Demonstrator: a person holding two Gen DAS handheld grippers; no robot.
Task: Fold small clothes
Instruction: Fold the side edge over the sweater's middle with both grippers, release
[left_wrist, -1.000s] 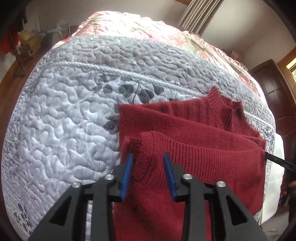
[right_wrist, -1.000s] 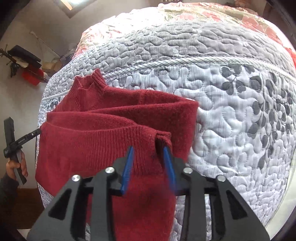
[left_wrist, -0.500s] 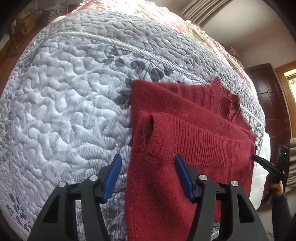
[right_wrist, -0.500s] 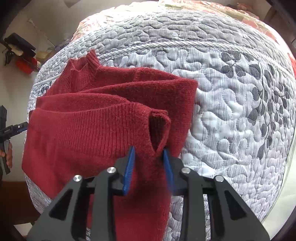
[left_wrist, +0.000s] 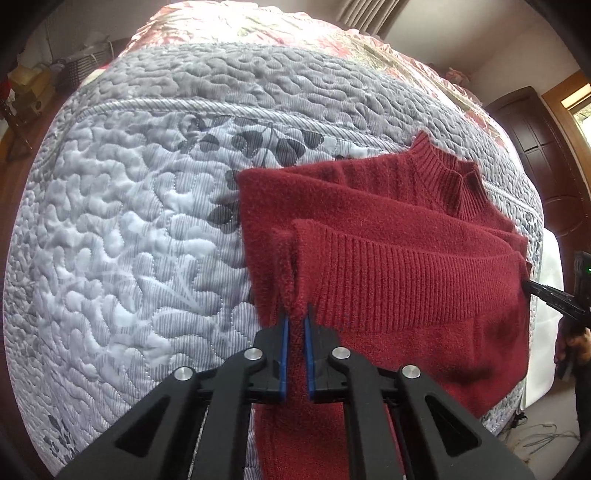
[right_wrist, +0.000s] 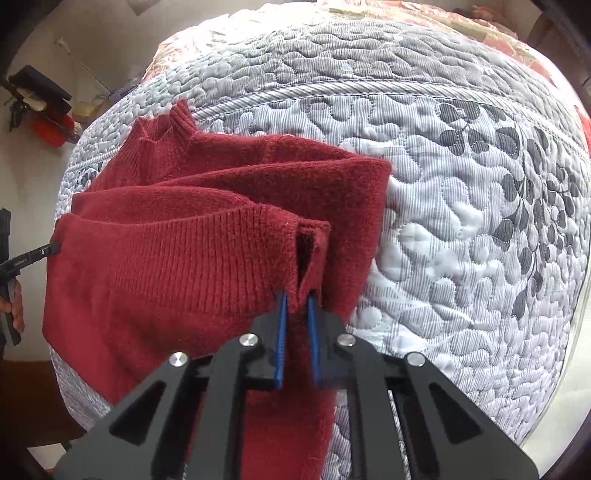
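Half a second ago the left gripper (left_wrist: 294, 325) stood spread wide over the sweater; now its blue fingers (left_wrist: 283, 343) are pressed in on the near left corner of the ribbed hem. Seen from the left wrist, the dark red sweater (left_wrist: 388, 236) lies partly folded on the grey quilted bedspread (left_wrist: 122, 206), its collar (left_wrist: 448, 177) pointing toward the far right and the lower body doubled up over the chest. At the right edge of this view the other gripper reaches into the hem's opposite corner, with a hand (left_wrist: 576, 343) behind it.

From the right wrist, the right gripper (right_wrist: 295, 306) pinches the hem's right corner between its fingers (right_wrist: 314, 332) — as it did before — and the fabric gapes open just above them. The sweater's collar (right_wrist: 166, 129) sits far left, and a dark wooden door shows only in the left view.
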